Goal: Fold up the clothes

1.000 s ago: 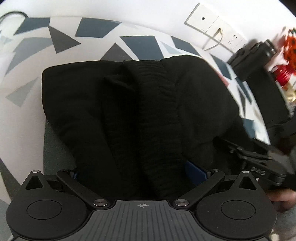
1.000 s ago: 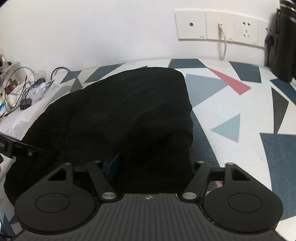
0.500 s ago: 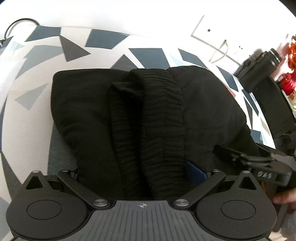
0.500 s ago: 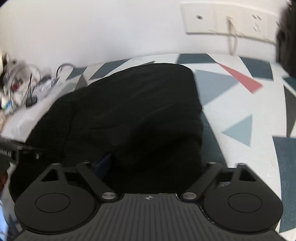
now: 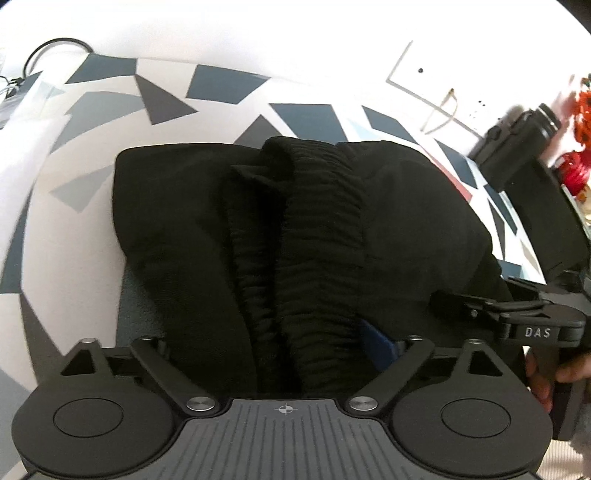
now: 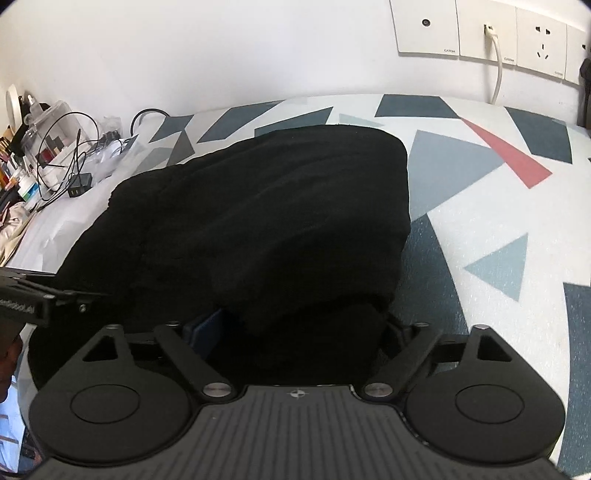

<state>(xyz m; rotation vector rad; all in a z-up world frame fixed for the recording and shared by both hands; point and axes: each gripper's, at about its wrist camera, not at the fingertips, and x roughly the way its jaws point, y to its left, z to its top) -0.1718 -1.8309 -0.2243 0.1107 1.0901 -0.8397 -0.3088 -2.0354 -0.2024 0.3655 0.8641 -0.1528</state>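
Black fabric fills the middle of both views: the folded garment (image 5: 295,236) is laid on a table cover (image 5: 74,229) patterned with grey, blue and red triangles, its ribbed band (image 5: 317,229) run down the centre towards the left gripper (image 5: 284,332). The jaws of the left gripper are seen spread wide and opening, with the near edge of the garment between them; whether the blue pad (image 5: 376,347) presses the cloth cannot be told. The right gripper (image 6: 295,328) is likewise wide and opening, the near fold of the garment lying between its fingers, a blue pad (image 6: 207,328) just beside the cloth. The far edge of the garment is rounded and stops short of the wall sockets (image 6: 480,33). Bare cover is left to the right of the garment, while cables and a charger (image 6: 79,184) are crowded at the left edge.
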